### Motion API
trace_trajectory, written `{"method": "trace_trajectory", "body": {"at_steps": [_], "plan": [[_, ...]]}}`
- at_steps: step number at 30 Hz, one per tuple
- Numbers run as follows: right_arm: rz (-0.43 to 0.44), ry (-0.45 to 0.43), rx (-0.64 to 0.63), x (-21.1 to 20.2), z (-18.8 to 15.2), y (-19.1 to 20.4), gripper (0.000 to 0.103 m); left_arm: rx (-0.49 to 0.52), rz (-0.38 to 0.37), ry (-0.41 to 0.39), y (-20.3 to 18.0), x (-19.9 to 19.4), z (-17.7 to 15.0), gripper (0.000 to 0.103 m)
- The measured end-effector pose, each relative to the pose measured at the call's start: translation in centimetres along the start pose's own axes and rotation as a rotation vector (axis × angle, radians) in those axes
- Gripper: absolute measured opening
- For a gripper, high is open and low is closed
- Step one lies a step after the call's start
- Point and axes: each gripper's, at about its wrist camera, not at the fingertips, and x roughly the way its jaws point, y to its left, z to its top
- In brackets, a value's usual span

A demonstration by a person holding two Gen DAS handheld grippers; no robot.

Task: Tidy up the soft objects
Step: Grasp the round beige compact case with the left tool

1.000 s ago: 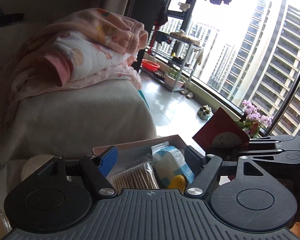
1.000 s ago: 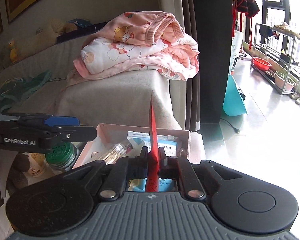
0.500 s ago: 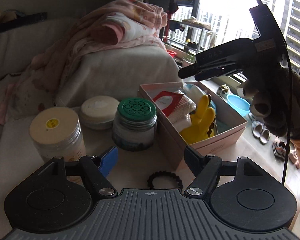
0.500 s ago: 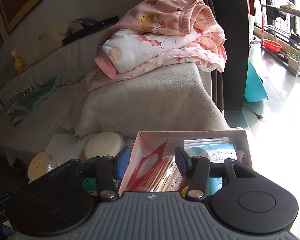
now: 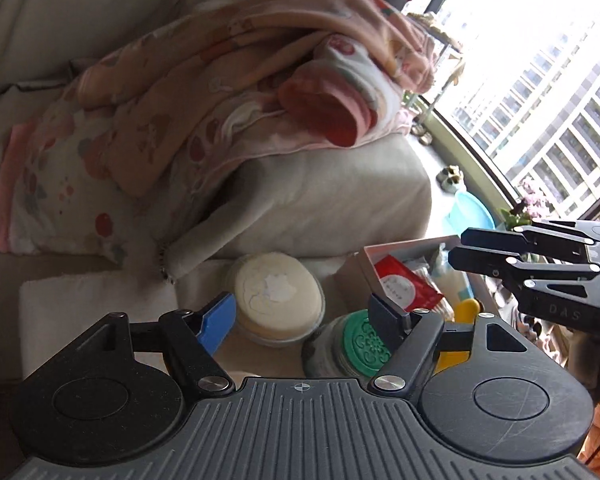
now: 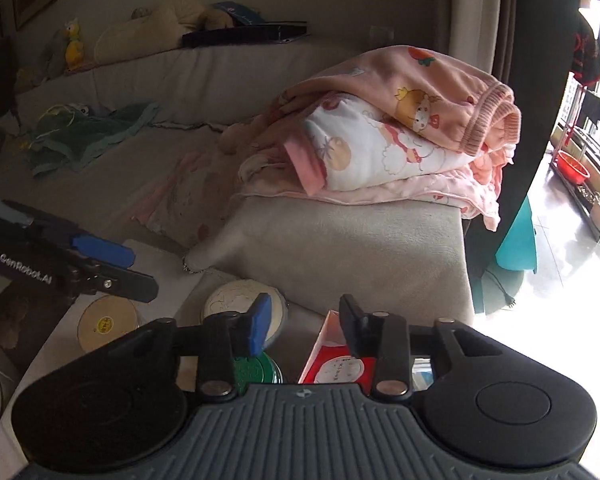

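A pile of pink printed clothes lies on the grey sofa arm. Below it, on the low white table, stands an open pink box with a red packet and a yellow rubber glove inside. My left gripper hangs open and empty over the jars. My right gripper hovers at the box's left edge; its jaws are closing with nothing between them.
A green-lidded jar, a cream-lidded tub and a jar with a yellow sticker stand left of the box. A green cloth and plush toys lie on the sofa.
The right gripper let go of the red packet, which now lies in the box, then drew back and narrowed. The left gripper swung left over the jars, still open.
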Motion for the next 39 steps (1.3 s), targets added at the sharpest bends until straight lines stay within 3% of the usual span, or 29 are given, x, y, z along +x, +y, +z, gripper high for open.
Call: {"method": "trace_trajectory", "body": {"at_steps": [2, 6, 9, 15, 19, 21, 24, 28, 29, 32, 36, 37, 38, 39], "plan": [[0.004, 0.067, -0.01, 2.9, 1.0, 0.8, 0.017, -0.019, -0.016, 0.111, 1.6, 2.8, 1.4, 0.078], [-0.015, 0.171, -0.015, 8.6, 1.5, 1.2, 0.014, -0.065, -0.075, 0.247, 4.5, 8.0, 2.5, 0.077], [-0.01, 0.23, -0.001, 11.4, 0.8, 0.7, 0.008, -0.132, -0.113, 0.306, 6.3, 10.7, 2.9, 0.077], [0.041, 0.219, 0.028, 12.3, -0.5, -0.9, 0.005, -0.171, -0.158, 0.379, 6.9, 14.0, 3.2, 0.079], [0.066, 0.189, 0.085, 11.9, -1.7, -2.1, 0.005, -0.197, -0.163, 0.372, 7.0, 15.0, 3.0, 0.078], [0.051, 0.123, 0.107, 10.3, -2.4, -2.7, 0.005, -0.2, -0.174, 0.341, 6.8, 14.1, 2.9, 0.07], [0.023, 0.032, 0.147, 7.5, -3.5, -4.2, 0.005, -0.168, -0.198, 0.315, 5.6, 12.2, 3.1, 0.068], [0.0, -0.002, 0.203, 6.3, -4.7, -5.9, 0.005, -0.144, -0.291, 0.278, 3.3, 10.4, 3.5, 0.067], [0.009, 0.007, 0.217, 6.4, -5.1, -6.1, 0.005, -0.146, -0.29, 0.27, 2.7, 10.5, 3.5, 0.067], [0.03, 0.023, 0.249, 6.3, -6.1, -6.5, 0.005, -0.168, -0.176, 0.242, 1.6, 11.6, 3.5, 0.077], [0.054, -0.008, 0.245, 4.6, -7.0, -6.2, 0.005, -0.237, -0.117, 0.242, 1.9, 13.9, 3.8, 0.067], [0.05, -0.018, 0.237, 4.0, -7.1, -6.1, 0.006, -0.241, -0.116, 0.24, 1.8, 14.0, 3.7, 0.063], [0.041, -0.029, 0.226, 3.4, -7.5, -6.1, 0.006, -0.244, -0.131, 0.235, 1.6, 13.9, 3.6, 0.045], [0.029, -0.039, 0.212, 2.9, -7.9, -6.1, 0.006, -0.242, -0.158, 0.231, 1.6, 14.0, 3.9, 0.044]]}}
